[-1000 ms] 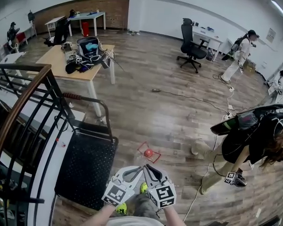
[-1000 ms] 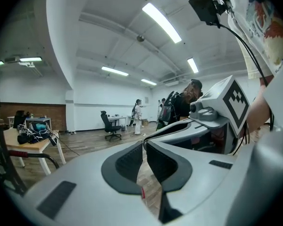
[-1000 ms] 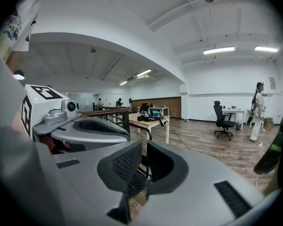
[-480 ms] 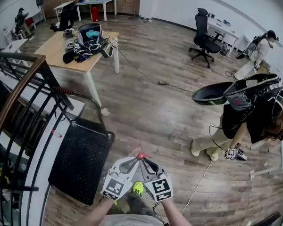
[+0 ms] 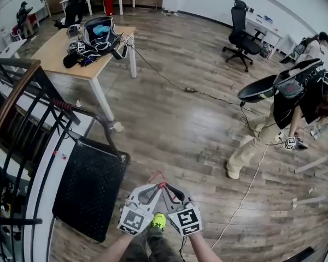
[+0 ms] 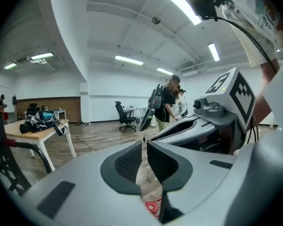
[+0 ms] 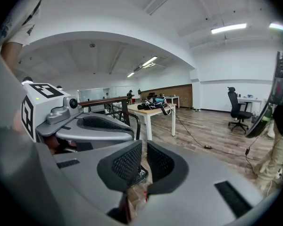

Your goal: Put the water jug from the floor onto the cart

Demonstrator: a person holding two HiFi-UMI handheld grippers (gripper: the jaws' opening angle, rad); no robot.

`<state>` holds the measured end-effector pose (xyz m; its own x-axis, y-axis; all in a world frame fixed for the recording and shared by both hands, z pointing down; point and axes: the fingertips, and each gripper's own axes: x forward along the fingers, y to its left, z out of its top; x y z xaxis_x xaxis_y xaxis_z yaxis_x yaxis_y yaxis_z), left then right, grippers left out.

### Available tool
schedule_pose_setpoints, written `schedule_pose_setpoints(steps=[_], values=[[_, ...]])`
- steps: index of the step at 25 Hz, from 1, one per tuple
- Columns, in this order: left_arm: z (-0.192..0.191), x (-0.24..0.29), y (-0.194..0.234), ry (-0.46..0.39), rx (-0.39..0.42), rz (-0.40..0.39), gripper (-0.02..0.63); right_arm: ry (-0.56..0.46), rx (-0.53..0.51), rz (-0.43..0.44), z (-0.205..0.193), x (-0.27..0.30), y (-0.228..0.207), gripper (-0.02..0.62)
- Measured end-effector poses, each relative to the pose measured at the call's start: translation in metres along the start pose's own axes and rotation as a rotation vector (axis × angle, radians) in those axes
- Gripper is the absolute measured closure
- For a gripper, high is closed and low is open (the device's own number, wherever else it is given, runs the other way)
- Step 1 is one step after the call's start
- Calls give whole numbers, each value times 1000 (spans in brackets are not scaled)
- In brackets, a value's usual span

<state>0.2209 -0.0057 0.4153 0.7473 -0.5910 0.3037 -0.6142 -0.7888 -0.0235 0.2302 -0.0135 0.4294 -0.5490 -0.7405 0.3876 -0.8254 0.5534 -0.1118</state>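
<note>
- Head view: left gripper (image 5: pixel 156 188) and right gripper (image 5: pixel 168 188) sit side by side with tips nearly touching. The water jug (image 5: pixel 158 177) is on the wood floor (image 5: pixel 208 119) just past the tips, only its red top showing, right of the black cart (image 5: pixel 90 190).
- Left gripper view: jaws together, nothing clamped. The red cap (image 6: pixel 153 207) shows below them.
- Right gripper view: jaws together, empty.

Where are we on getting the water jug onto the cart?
Done: nothing; the water jug sits on the floor beside the cart, whose deck is bare. In hand: the left gripper and right gripper, both shut and empty, tips together just above the jug. Left: grip it, lift, set it on the cart.
</note>
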Motion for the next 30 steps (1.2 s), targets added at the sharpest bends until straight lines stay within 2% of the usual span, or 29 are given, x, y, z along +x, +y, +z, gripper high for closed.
schedule_pose_setpoints(steps=[5,8,11,14,21,30], values=[[-56,33,16,49,11,-18,566,27,0,-18,-44,39,-25,572],[-101,50,28,90,-18,-16,520,37,8,-22,-74,64,-34,566],[-142,63,42,114,-43,-4,505,72,-4,-14,-108,90,-40,544],[-171,78,51,130,-54,9,488,103,0,-4,-138,108,-51,488],[-232,115,67,163,-74,0,476,163,-45,-21,-190,150,-75,485],[-319,160,76,263,-109,-9,445,291,-84,20,-271,195,-103,459]])
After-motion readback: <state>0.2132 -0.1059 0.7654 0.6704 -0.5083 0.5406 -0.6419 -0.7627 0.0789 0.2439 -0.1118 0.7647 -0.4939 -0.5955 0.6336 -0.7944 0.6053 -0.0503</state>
